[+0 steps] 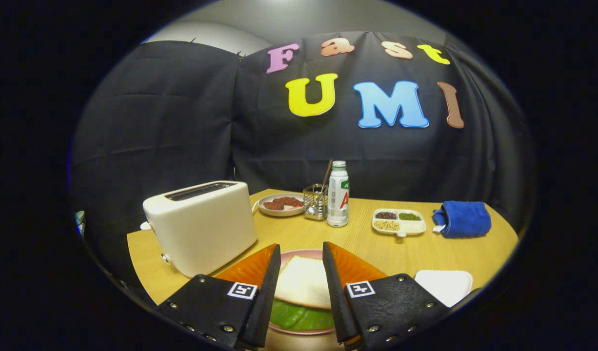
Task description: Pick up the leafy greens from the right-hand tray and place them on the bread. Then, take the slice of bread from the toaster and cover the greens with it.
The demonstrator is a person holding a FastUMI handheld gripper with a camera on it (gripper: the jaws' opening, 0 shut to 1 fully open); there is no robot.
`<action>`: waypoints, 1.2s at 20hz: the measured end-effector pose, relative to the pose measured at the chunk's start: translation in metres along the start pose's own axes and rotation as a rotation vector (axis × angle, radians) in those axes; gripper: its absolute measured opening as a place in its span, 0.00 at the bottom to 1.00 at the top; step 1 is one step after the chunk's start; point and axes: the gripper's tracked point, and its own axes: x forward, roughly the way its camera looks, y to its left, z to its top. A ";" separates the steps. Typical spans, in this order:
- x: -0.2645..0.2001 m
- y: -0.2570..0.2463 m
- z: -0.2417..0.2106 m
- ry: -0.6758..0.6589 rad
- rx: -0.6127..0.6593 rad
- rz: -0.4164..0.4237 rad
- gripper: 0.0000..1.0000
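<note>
A slice of white bread (304,285) lies flat on a pink plate (303,253), seen in the gap between my fingers. Leafy greens (299,318) stick out from under the slice's near edge. My gripper (301,245) hovers open above the plate, one finger over each side of the slice, and neither presses on it. The cream toaster (201,224) stands on the table to the left of the fingers, and no bread rises from its top slots. A white tray (445,285) lies bare to the right of the fingers.
Beyond the plate stand a white bottle (338,195), a wire caddy (315,202) with a utensil and a plate of red food (281,204). A sectioned dish of beans (398,222) and a rolled blue cloth (462,219) lie at the back right.
</note>
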 end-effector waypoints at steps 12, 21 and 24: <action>-0.066 -0.143 0.117 -0.178 0.049 -0.055 0.52; -0.126 -0.265 0.112 -0.240 -0.032 -0.109 0.52; -0.154 -0.302 0.110 -0.272 -0.018 -0.148 0.52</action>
